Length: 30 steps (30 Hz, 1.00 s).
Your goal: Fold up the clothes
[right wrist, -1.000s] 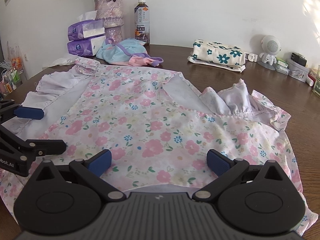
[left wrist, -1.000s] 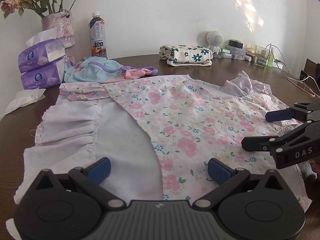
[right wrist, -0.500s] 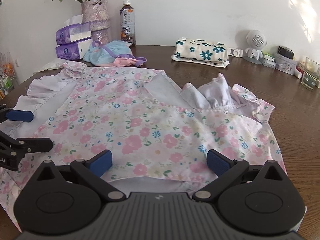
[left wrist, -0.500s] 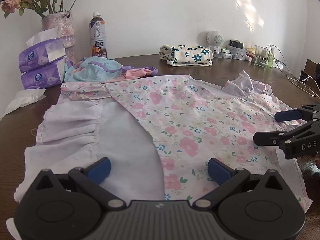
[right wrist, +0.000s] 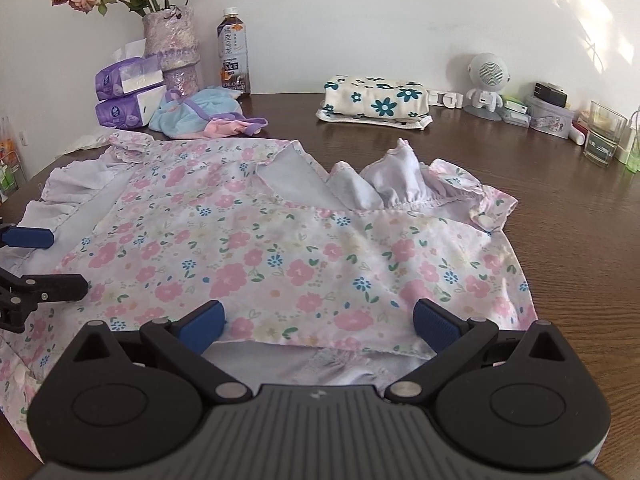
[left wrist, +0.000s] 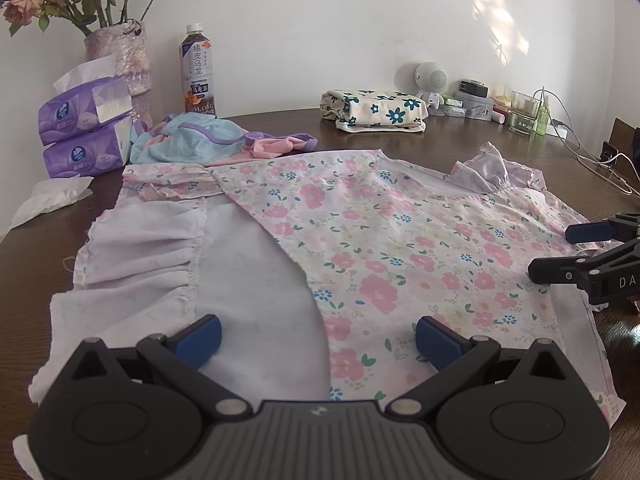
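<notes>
Right gripper (right wrist: pixel 316 326) at 6 o'clock, blue-padded fingers (right wrist: pixel 202 326) spread wide, nothing between them, over the near hem of a pink floral dress (right wrist: pixel 280 252). Dress lies spread on dark wood tabletop (right wrist: pixel 560 200), pale lining showing at neckline and left ruffle. Left gripper (right wrist: pixel 44 260) at 9 o'clock, parted, over the dress edge. Folded blue-flowered cloth (right wrist: pixel 376 102) at 12 o'clock; crumpled blue-pink garment (right wrist: pixel 200 116), tissue packs (right wrist: pixel 128 98), vase (right wrist: pixel 174 54), tea bottle (right wrist: pixel 234 56) at 11 o'clock.
</notes>
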Each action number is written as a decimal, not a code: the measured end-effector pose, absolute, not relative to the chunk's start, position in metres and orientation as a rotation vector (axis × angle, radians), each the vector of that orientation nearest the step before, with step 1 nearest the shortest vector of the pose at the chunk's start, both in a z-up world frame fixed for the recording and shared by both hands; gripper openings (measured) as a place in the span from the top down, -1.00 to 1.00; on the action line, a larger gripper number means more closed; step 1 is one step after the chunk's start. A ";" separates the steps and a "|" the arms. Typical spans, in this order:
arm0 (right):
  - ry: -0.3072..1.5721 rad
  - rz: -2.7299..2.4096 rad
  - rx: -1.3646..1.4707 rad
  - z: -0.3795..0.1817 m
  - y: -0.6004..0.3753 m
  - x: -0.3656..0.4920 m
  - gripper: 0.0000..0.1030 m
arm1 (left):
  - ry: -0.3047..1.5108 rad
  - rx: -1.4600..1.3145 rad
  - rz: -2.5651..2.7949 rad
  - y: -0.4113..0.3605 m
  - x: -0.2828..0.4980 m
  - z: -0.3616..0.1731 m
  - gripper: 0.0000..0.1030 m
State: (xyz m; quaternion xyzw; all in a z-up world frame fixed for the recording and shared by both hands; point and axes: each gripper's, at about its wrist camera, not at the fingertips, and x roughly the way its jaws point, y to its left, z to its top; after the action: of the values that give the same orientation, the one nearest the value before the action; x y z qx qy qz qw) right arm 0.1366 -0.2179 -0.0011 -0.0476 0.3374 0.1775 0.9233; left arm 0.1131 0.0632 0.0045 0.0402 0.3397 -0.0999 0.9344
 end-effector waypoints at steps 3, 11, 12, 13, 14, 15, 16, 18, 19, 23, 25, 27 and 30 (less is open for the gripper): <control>0.696 0.338 -0.082 -0.002 -0.224 0.138 -0.99 | 0.695 0.082 -0.204 0.063 0.113 0.005 -1.00; 0.695 0.293 -0.053 -0.002 -0.240 0.138 -0.98 | 0.695 0.082 -0.204 0.063 0.113 0.005 -1.00; 0.695 0.288 -0.052 -0.001 -0.241 0.138 -0.98 | 0.695 0.082 -0.204 0.063 0.113 0.005 -1.00; 0.695 0.283 -0.050 -0.002 -0.242 0.138 -0.98 | 0.695 0.082 -0.204 0.063 0.113 0.005 -1.00; 0.695 0.277 -0.047 -0.002 -0.244 0.137 -0.98 | 0.695 0.082 -0.204 0.063 0.113 0.005 -1.00; 0.695 0.272 -0.043 -0.002 -0.246 0.137 -0.98 | 0.695 0.082 -0.204 0.063 0.113 0.005 -1.00; 0.694 0.266 -0.038 -0.002 -0.247 0.137 -0.98 | 0.695 0.082 -0.204 0.063 0.113 0.005 -1.00; 0.694 0.259 -0.036 -0.002 -0.250 0.137 -0.98 | 0.695 0.082 -0.204 0.063 0.113 0.005 -1.00; 0.694 0.256 -0.036 -0.002 -0.250 0.137 -0.98 | 0.695 0.082 -0.204 0.063 0.113 0.005 -1.00; 0.698 0.249 -0.059 -0.003 -0.246 0.137 -0.98 | 0.695 0.082 -0.204 0.063 0.113 0.005 -1.00; 0.699 0.247 -0.069 -0.003 -0.245 0.136 -0.99 | 0.695 0.082 -0.204 0.063 0.113 0.005 -1.00; 0.699 0.248 -0.068 -0.003 -0.246 0.137 -0.99 | 0.695 0.082 -0.204 0.063 0.113 0.005 -1.00; 0.700 0.248 -0.069 -0.003 -0.245 0.137 -0.99 | 0.695 0.082 -0.204 0.063 0.113 0.005 -1.00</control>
State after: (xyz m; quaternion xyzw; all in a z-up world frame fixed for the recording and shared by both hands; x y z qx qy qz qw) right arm 0.1365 -0.2450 -0.0030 -0.0339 0.3417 0.1209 0.9314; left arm 0.1132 0.0632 0.0046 0.0402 0.3397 -0.0998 0.9344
